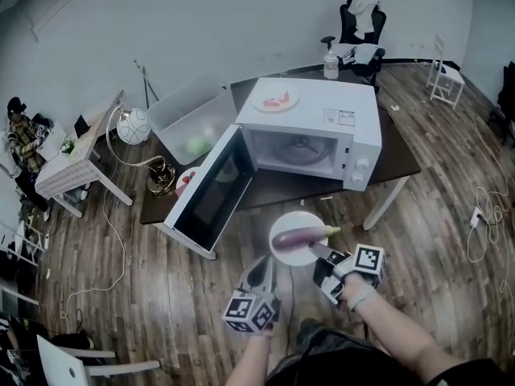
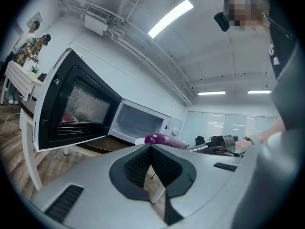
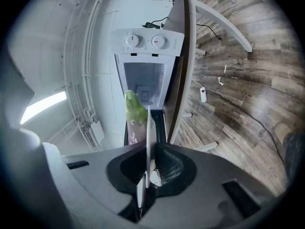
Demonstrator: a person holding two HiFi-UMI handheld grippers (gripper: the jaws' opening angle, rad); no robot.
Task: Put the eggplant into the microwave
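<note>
Office or lab-type room, not a home kitchen: wood-plank floor, bare white walls, ceiling strip lights beside exposed pipes, glass partitions at the far side. A microwave stands on a dark table in mid-room, with a black office chair behind it, a clear storage bin beside it and loose cables on the floor. A person sits at a small white table by the wall.

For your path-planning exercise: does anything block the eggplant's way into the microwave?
Nothing visible does: the door of the microwave hangs open to the left, and the eggplant on its plate faces the cavity.
</note>
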